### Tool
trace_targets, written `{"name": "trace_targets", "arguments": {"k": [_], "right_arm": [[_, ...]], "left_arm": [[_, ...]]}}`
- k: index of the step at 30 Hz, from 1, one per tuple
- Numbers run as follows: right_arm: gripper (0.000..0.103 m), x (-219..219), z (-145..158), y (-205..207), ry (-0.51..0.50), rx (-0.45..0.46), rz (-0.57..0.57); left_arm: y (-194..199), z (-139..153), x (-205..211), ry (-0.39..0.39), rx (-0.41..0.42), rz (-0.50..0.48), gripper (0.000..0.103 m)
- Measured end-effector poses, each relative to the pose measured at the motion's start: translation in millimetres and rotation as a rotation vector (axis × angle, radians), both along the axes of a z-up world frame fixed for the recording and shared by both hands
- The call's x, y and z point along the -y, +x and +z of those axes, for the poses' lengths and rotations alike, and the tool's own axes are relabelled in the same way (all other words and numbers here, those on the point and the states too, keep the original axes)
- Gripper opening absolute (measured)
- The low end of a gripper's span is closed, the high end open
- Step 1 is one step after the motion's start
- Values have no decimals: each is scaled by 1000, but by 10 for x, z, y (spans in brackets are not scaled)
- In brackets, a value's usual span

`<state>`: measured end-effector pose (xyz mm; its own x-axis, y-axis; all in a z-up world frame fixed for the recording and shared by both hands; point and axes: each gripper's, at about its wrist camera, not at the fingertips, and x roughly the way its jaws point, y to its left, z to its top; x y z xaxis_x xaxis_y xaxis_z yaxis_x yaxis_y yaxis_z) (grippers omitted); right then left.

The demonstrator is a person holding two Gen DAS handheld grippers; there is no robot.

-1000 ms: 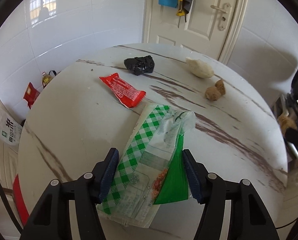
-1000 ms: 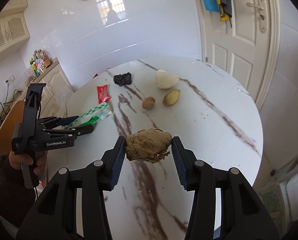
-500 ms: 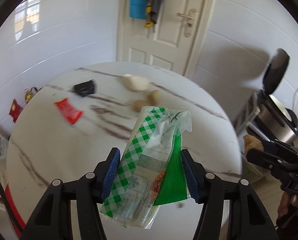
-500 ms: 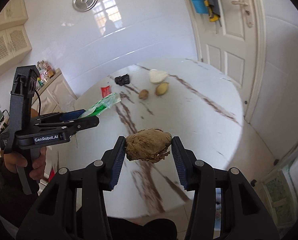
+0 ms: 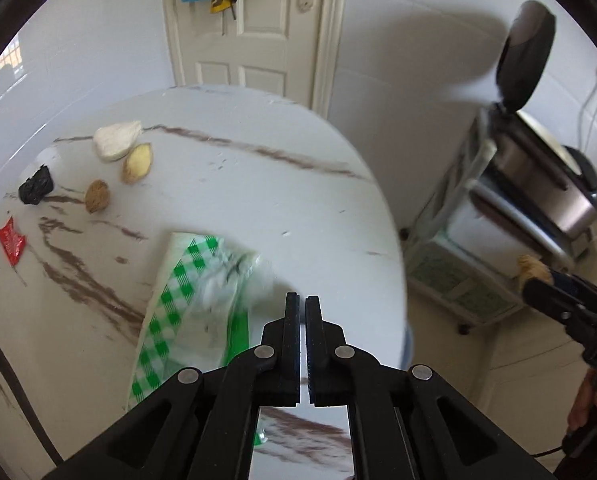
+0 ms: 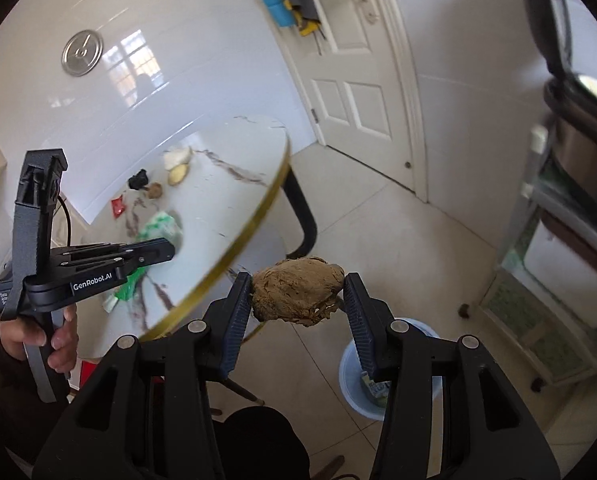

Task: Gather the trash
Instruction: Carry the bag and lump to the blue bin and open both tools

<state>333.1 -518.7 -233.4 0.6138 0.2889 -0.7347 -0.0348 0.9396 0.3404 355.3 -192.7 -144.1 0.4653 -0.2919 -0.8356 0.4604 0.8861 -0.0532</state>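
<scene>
Trash bin (image 6: 352,364) only below right fingers (image 6: 360,322)

Left gripper (image 5: 302,308) has its jaws pressed nearly together, only a thin slit between the pads and nothing in them, pointing down over the near edge of the table (image 5: 226,216). A bare hand (image 6: 38,340) wraps its handle, dark sleeve behind it. Right gripper (image 6: 298,292) is out past the table's edge, tilted down, jaws partly apart and clamped on a brown crumpled lump (image 6: 298,294).
</scene>
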Motion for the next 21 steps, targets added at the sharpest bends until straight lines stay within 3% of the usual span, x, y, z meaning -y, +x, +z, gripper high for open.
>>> {"name": "trace_targets", "arguments": {"k": [1,2,3,4,5,6,11,17,18,20,21], "right_arm": [[44,27,-28,-6,10,-2,2],[44,49,-49,-7,17,0,5],[44,63,-66,3,21,-3,7],[44,73,-74,5,23,-2,10],[44,84,-80,16,26,1,10],[44,104,-85,1,25,3,8],[44,188,-245,-26,12,-30,-11],[44,267,-483,-100,21,-81,-30],[44,276,-512,-108,18,-88,-34],[44,310,-563,-117,18,-100,-42],[44,335,-586,-118,19,-102,-47]], "left_arm": [[-12,51,-28,1,26,6,1],[-29,106,-60,-6,52,18,3],[-57,170,-121,-15,70,21,14],[-108,201,-129,-7,79,30,40],[-162,230,-174,11,97,52,57],[-219,252,-249,26,122,68,84],[-460,253,-468,54,158,130,86],[-291,56,-434,81,96,168,85],[-277,35,-409,79,88,167,83],[-161,-57,-343,69,63,146,67],[-141,-78,-330,52,58,138,65]]}}
